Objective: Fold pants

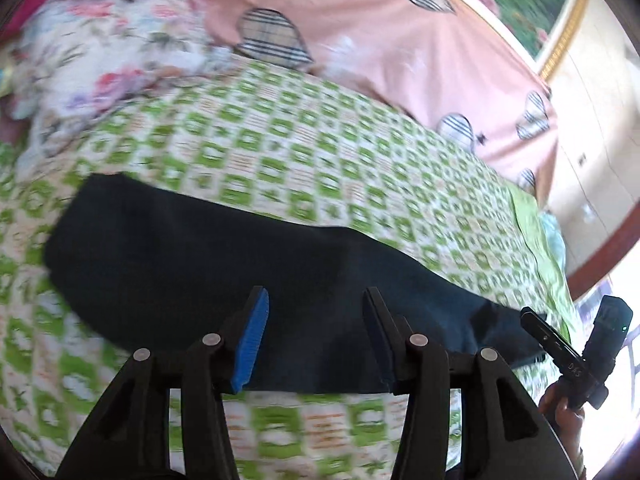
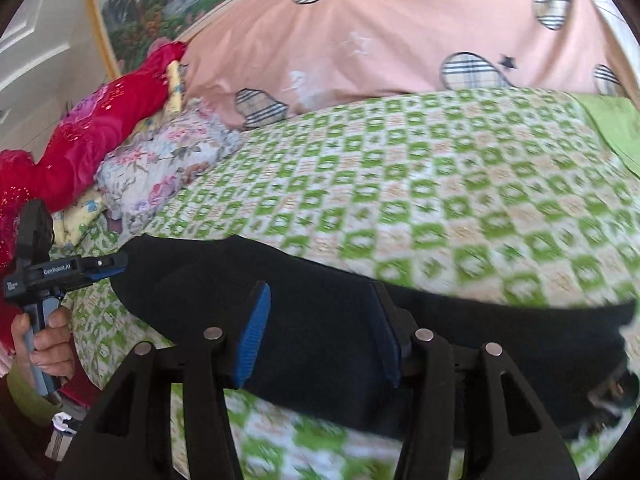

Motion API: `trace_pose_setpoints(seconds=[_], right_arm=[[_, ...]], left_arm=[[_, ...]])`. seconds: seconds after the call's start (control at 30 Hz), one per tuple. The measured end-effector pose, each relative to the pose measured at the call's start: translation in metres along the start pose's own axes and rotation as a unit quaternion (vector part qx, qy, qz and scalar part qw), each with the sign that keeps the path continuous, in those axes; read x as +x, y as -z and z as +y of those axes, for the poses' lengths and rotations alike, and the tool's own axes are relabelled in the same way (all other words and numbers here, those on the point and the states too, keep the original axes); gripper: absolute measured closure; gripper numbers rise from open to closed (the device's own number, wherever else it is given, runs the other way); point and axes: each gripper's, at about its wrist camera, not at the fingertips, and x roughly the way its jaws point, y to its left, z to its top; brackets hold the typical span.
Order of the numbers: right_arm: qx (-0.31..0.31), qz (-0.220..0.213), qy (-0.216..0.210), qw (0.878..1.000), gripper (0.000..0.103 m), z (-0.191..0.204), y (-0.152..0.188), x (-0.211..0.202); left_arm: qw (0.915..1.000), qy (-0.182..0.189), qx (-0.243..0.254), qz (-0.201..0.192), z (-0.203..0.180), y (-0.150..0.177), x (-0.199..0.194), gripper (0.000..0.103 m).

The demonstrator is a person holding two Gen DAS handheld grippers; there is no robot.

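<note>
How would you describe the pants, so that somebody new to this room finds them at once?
Look at the bed with the green-and-white checked sheet. Along its near edge lie the pants, a long flat strip. They are the only dark, plain cloth; the pink quilt and floral bedding behind are all patterned.

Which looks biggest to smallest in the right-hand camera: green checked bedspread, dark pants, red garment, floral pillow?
1. green checked bedspread
2. dark pants, though nearness to the camera enlarges them
3. red garment and floral pillow: look alike, unranked
</note>
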Motion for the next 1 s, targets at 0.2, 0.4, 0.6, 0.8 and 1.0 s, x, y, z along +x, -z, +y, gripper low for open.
trace_pose_setpoints(seconds=[0.2, 0.4, 0.6, 0.8, 1.0], right_arm=[[0.031, -0.011, 0.021, 0.999, 0.050, -0.025, 0.016, -0.028], [0.054, -0.014, 0.049, 0.997, 0.047, -0.043, 0.037, -0.052], [0.108, -0.020, 0.061, 0.992, 0.047, -0.067, 0.063, -0.076], [0.161, -0.022, 0.079, 0.984, 0.043, -0.093, 0.073, -0.086], [0.218, -0.028, 0.082, 0.972, 0.040, -0.116, 0.078, -0.089]], left_arm=[[0.9982, 0.040, 0.026, 0.036, -0.043, 0.007, 0.028, 0.053], [0.9928, 0.059, 0.080, 0.067, -0.093, 0.011, 0.057, 0.053], [0.9815, 0.089, 0.143, 0.091, -0.142, 0.010, 0.076, 0.050], [0.9569, 0.154, 0.192, 0.155, -0.194, 0.011, 0.115, 0.050], [0.9342, 0.169, 0.268, 0.164, -0.248, 0.010, 0.140, 0.050]])
